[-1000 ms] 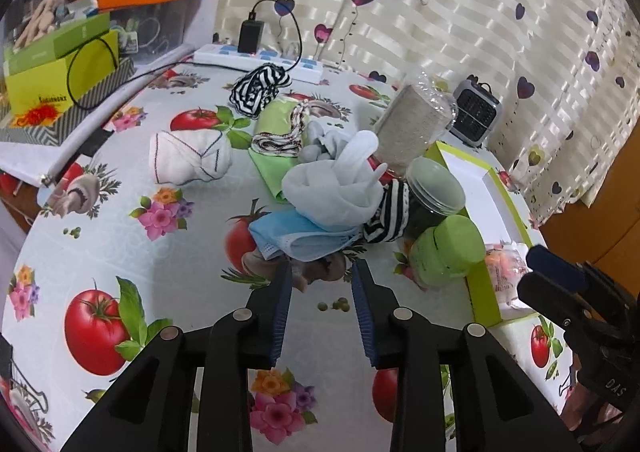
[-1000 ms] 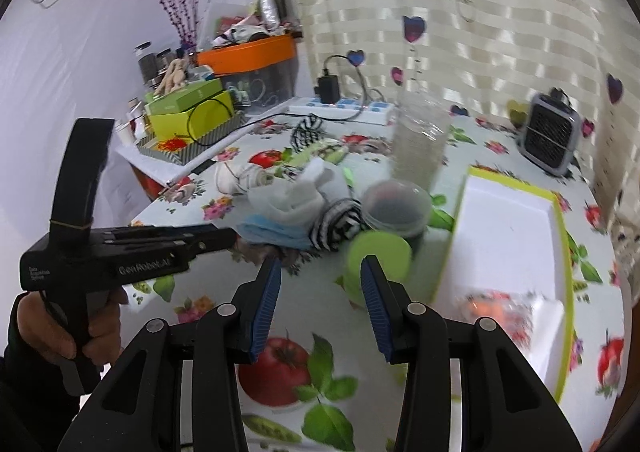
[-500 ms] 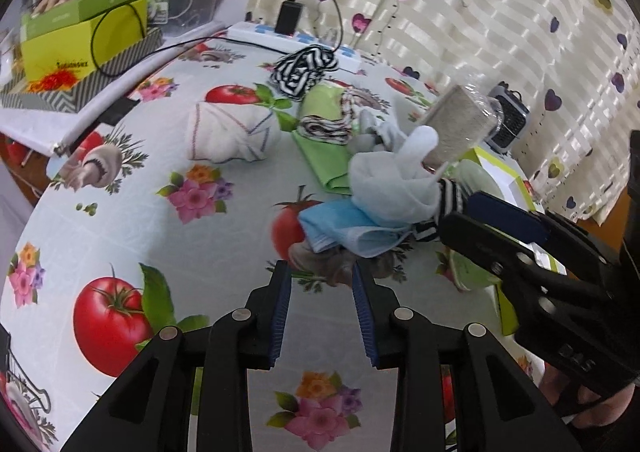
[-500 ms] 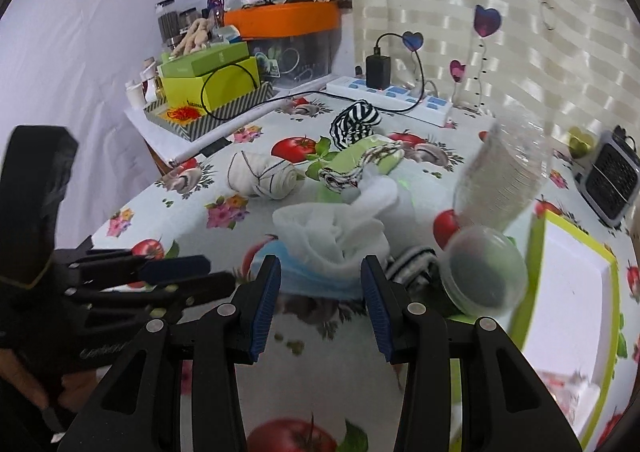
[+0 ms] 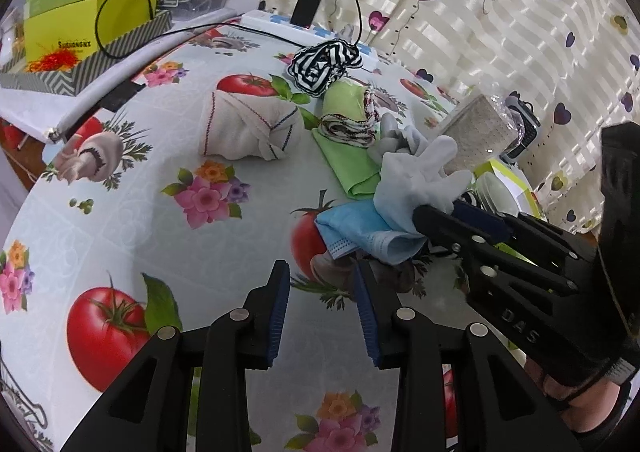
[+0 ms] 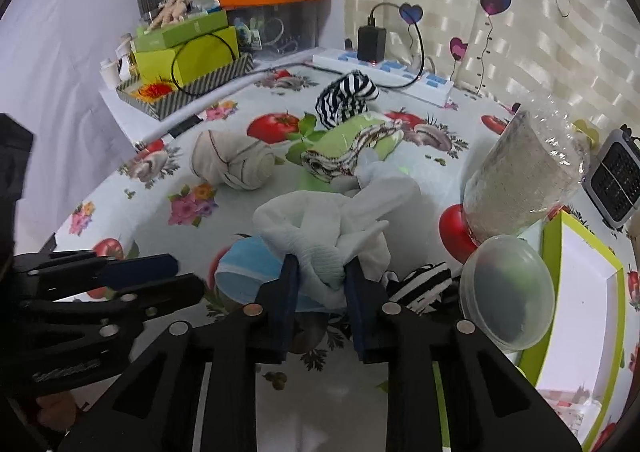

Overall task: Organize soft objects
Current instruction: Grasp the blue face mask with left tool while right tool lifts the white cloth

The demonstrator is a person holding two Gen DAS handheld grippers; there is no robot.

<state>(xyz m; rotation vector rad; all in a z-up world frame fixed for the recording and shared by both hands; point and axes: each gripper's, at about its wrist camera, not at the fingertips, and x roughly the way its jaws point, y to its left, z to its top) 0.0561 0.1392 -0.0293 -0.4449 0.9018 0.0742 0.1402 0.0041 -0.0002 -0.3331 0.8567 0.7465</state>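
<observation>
The right gripper [image 6: 318, 278] pinches a bunched fold of the white glove [image 6: 336, 224], which sits on top of the blue face mask [image 6: 244, 272] in the middle of the tabletop [image 6: 240, 332]. The left gripper [image 5: 322, 292] hangs just short of the mask with its jaws apart and empty. The glove looks light and limp, so a grip on gathered cloth should hold, though the mask may drag along. A tall plastic jar [image 6: 520, 180] and a clear lidded tub [image 6: 506, 288] stand just right of the glove; bare tabletop lies left of the mask.
</observation>
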